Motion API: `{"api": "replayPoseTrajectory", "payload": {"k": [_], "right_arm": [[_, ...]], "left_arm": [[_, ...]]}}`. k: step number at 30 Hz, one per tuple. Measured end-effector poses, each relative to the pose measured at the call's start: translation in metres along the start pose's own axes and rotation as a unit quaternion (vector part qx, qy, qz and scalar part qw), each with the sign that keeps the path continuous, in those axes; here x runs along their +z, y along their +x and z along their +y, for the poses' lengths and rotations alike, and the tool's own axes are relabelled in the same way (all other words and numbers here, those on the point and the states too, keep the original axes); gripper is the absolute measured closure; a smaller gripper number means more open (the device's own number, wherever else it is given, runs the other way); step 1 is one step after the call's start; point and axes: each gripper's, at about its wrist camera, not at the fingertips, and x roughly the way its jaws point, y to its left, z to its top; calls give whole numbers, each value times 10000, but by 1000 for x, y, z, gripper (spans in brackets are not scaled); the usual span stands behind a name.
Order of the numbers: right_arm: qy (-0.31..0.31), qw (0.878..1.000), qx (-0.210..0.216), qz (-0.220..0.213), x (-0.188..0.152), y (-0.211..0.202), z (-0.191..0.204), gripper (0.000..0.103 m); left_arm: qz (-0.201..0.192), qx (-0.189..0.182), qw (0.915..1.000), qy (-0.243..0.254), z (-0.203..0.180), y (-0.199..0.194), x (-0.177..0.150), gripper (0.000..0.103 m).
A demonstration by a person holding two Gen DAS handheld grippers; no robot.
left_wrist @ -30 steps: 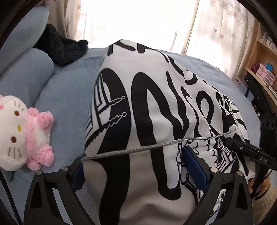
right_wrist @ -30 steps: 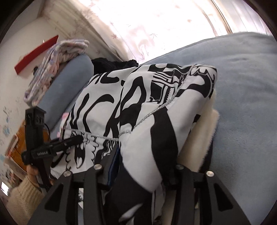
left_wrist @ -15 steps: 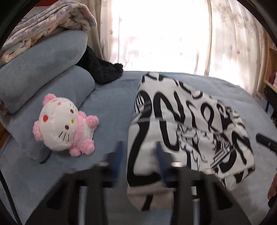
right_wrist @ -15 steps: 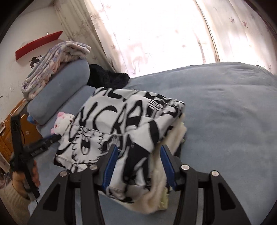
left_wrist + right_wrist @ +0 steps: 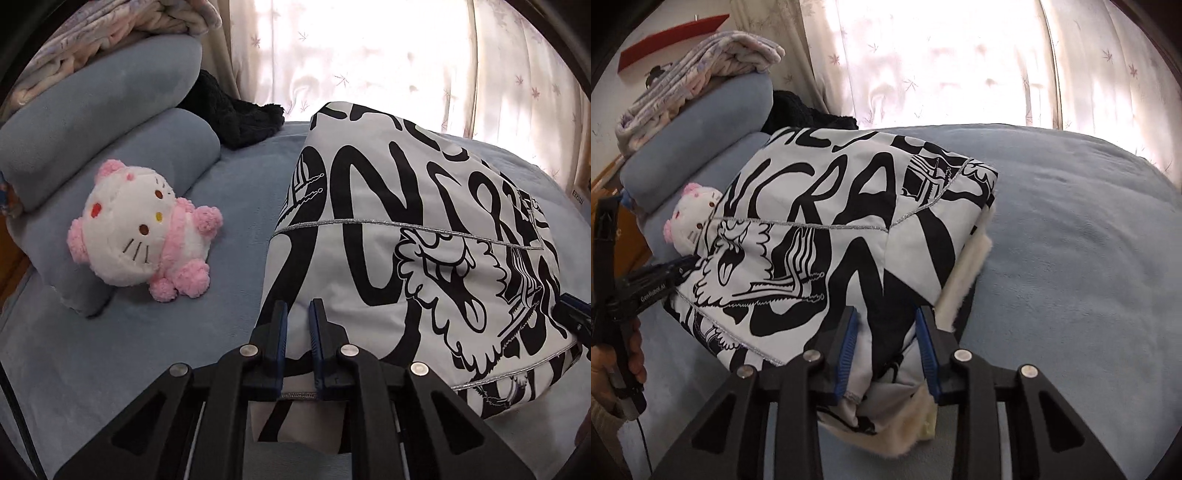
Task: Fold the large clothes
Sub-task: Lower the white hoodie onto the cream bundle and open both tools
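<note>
A black-and-white printed jacket (image 5: 406, 221) (image 5: 849, 206) lies folded in a thick bundle on the blue bed (image 5: 92, 350), its cream fleece lining (image 5: 964, 280) showing at the right side. My left gripper (image 5: 298, 310) is at the bundle's near left edge, jaws closing to a narrow gap with the hem pinched between them. From the right wrist view, the left gripper (image 5: 676, 267) touches the jacket's left edge. My right gripper (image 5: 886, 317) is closing on the thick near right corner, cloth filling the space between its blue pads (image 5: 846, 343).
A pink-and-white plush cat (image 5: 140, 236) lies left of the jacket against blue pillows (image 5: 110, 122). A black fluffy cloth (image 5: 236, 114) and a folded blanket (image 5: 694, 74) lie at the head end. A hand (image 5: 631, 354) holds the left gripper's handle. Curtains hang behind.
The left jaws went from spread wide around the cloth to nearly together on the hem. The right jaws narrowed on the bundle's corner. Both grippers pulled back, then came in again.
</note>
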Motion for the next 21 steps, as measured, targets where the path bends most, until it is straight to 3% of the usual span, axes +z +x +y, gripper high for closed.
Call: {"api": "replayPoseTrajectory", "payload": {"k": [4,6,7,8,10,14,17,21], "right_arm": [[328,9987,346,198,-3,-24,-4,70],[508,9970,496,308,-9,-41,-7,70],[524,9966,510,383,-12,-48,-7,70],[522,9963,496,459,-17,-59,-6,70],[516,9960,430,586,-26,-84,-5,69],[699,9942,499,643,-44,-139,-9,69],[735,9944,363,674,-57,-175,-10,69],[753,9945,136,712,-75,-222,-14,69]], "left_arm": [[96,144,9996,-220,2,-17,-3,72],[140,-12,9987,-493,8,-36,-8,50],[196,-170,9976,-642,12,-47,-11,29],[233,-350,9959,-796,14,-58,-14,22],[218,-538,9937,-955,16,-85,-20,22],[103,-494,9951,-845,10,-145,-33,20],[46,-504,9961,-723,4,-194,-48,6],[64,-666,9967,-463,-12,-246,-70,1]]}}
